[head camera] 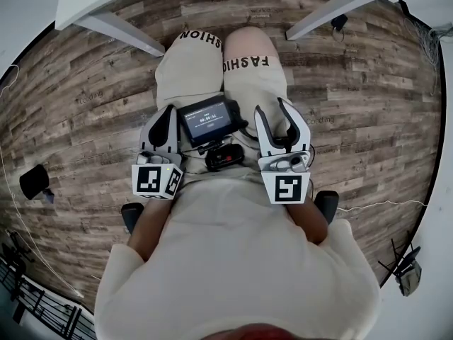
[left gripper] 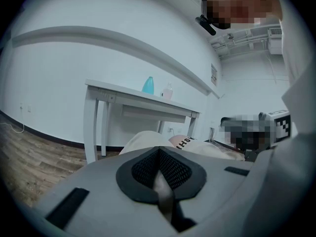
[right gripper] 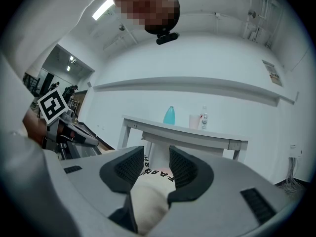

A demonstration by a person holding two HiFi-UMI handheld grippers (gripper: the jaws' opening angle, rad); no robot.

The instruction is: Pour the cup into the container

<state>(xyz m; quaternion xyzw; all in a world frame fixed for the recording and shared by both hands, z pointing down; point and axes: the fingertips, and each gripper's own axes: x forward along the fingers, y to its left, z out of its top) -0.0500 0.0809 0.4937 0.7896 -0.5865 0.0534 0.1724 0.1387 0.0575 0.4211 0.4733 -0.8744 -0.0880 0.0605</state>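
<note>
Even, cool, bright indoor light, white ceiling strip light (right gripper: 103, 8) glaring in the right gripper view, faint soft shadows, heavy fisheye curving the brown wood-plank floor (head camera: 78, 119), black vignetted corners

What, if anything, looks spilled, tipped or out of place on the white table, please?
Nothing stands out. The teal bottle, cup and small clear bottle all stand upright on the white table, with no spill visible.

Head downward, gripper views seemingly share table (right gripper: 188, 134)
</note>
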